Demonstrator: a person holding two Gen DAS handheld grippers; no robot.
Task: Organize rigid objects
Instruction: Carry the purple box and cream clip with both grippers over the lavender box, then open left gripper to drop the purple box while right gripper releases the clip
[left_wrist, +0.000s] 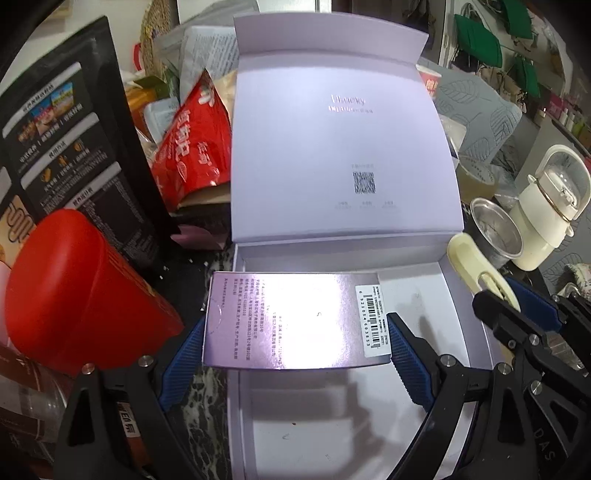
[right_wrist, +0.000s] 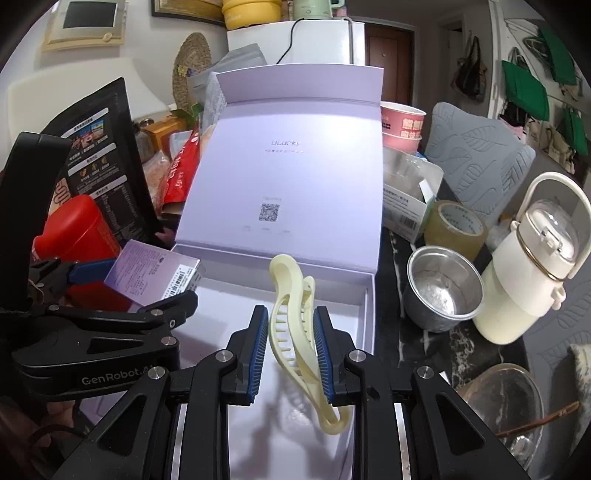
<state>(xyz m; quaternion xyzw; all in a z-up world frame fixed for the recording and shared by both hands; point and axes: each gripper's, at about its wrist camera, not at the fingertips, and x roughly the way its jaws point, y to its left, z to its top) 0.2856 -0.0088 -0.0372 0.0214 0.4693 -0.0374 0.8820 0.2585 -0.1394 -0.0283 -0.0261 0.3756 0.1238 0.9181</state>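
**Both grippers loaded over the open box**

Left gripper (left_wrist: 297, 332) clamps a purple carton (left_wrist: 291, 319) above the white gift box (left_wrist: 424, 291), lid raised.

Right gripper (right_wrist: 290, 350) pinches a cream hair clip (right_wrist: 295, 332) over the same box's tray (right_wrist: 332, 295); a metal cup (right_wrist: 443, 291) stands beside it.

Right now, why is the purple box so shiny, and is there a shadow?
Left wrist view: light glares off the foil purple box, washing out its print, and it shadows the white box floor. Right wrist view: no glare, and the hair clip casts a shadow.
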